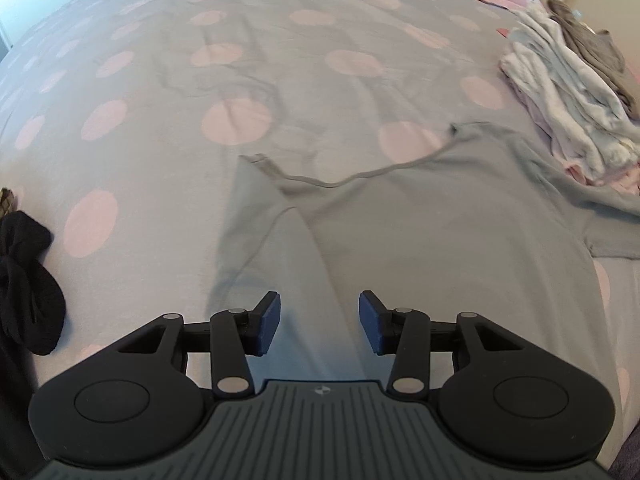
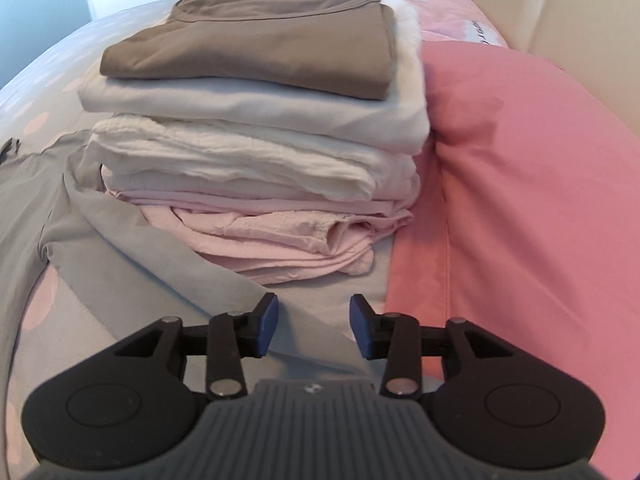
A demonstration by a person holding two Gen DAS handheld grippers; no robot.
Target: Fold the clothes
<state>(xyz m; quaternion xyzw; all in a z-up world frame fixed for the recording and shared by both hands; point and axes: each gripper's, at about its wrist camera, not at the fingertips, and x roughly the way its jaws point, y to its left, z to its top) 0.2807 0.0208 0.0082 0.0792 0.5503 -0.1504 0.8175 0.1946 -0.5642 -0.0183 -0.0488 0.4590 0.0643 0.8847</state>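
A grey T-shirt (image 1: 420,232) lies spread on the bed with its neckline toward the far side. In the left wrist view its left sleeve is folded inward over the body. My left gripper (image 1: 320,322) hangs open just above that folded part, and its blue pads press on nothing. In the right wrist view the shirt's other sleeve (image 2: 160,256) runs diagonally from the left down under my right gripper (image 2: 314,328). That gripper is open too, with the sleeve's end lying loose below its fingers.
A stack of folded clothes (image 2: 256,120), brown on top, then white and pink, stands right beyond the sleeve and shows as the stack (image 1: 568,92) at the right. A pink pillow (image 2: 520,200) borders it. A black garment (image 1: 28,280) lies left on the spotted grey bedcover (image 1: 200,80).
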